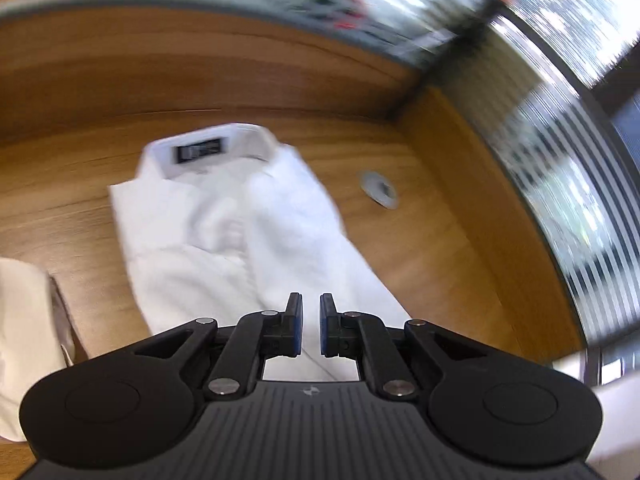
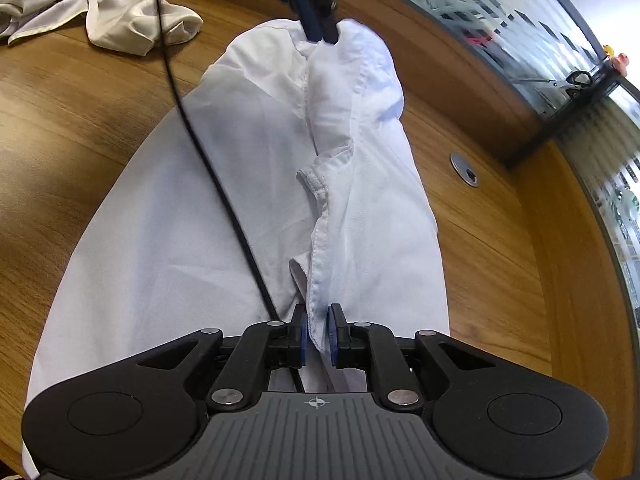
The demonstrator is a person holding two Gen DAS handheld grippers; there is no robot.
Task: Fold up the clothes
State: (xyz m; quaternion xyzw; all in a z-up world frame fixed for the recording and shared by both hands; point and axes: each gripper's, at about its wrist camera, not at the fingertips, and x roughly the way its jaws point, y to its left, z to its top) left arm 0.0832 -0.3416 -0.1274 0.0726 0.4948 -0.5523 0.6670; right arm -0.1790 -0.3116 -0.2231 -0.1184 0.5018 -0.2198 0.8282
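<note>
A white shirt (image 1: 208, 220) lies folded lengthwise on the wooden table (image 1: 80, 80), collar and black label (image 1: 199, 149) at the far end. My left gripper (image 1: 311, 304) hovers over its near part, pads a narrow gap apart with nothing between them. In the right wrist view the same shirt (image 2: 160, 220) stretches away, and the left gripper (image 2: 320, 34) tips meet a raised fold at its far end. My right gripper (image 2: 318, 312) sits at the near end. The stitched hem (image 2: 320, 240) runs between its pads, whose blue faces still show.
A crumpled pale garment (image 2: 120, 20) lies at the far left, also seen at the left edge (image 1: 20, 320). A black cable (image 2: 200, 140) crosses the shirt. A round grommet (image 2: 465, 170) sits in the table. A wooden rim and striped glass wall (image 1: 560, 160) bound the right side.
</note>
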